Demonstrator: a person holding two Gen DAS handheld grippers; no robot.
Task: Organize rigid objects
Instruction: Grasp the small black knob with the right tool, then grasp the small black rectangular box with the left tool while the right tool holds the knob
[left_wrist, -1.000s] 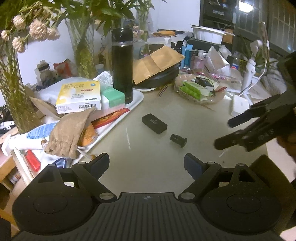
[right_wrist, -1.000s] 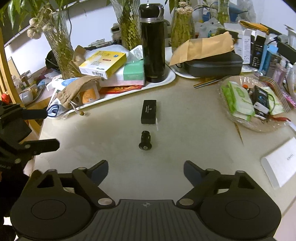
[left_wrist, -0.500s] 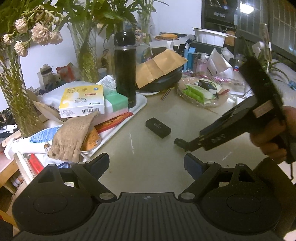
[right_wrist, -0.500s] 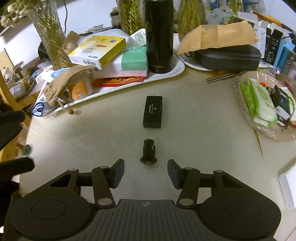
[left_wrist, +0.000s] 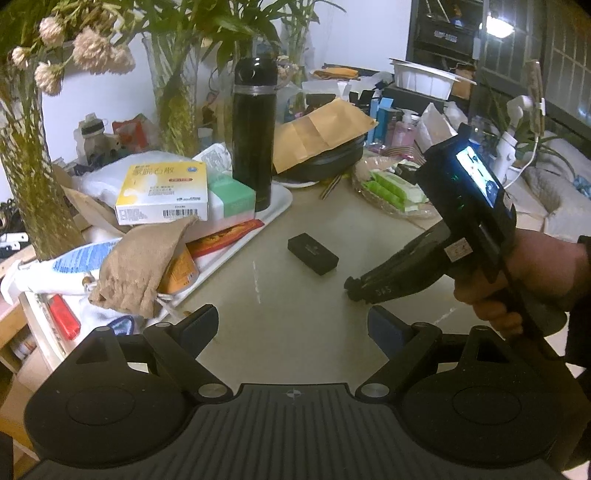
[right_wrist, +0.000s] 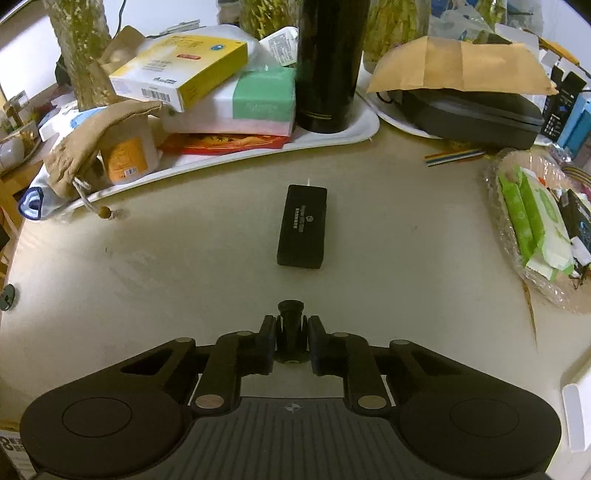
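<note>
Right gripper (right_wrist: 291, 338): clamped on knob (right_wrist: 291, 325), just short of box (right_wrist: 303, 230).
Left gripper (left_wrist: 291, 325): wide open, empty.
Tip: lift straight, clear of box.

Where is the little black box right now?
In the right wrist view, the little black box lies flat on the table's bare middle, between the white tray and the right gripper, which clamps a small black knob.

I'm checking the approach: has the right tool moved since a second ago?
Yes. The right tool came forward and down toward the flat black box, now shut on the small black knob.
</note>
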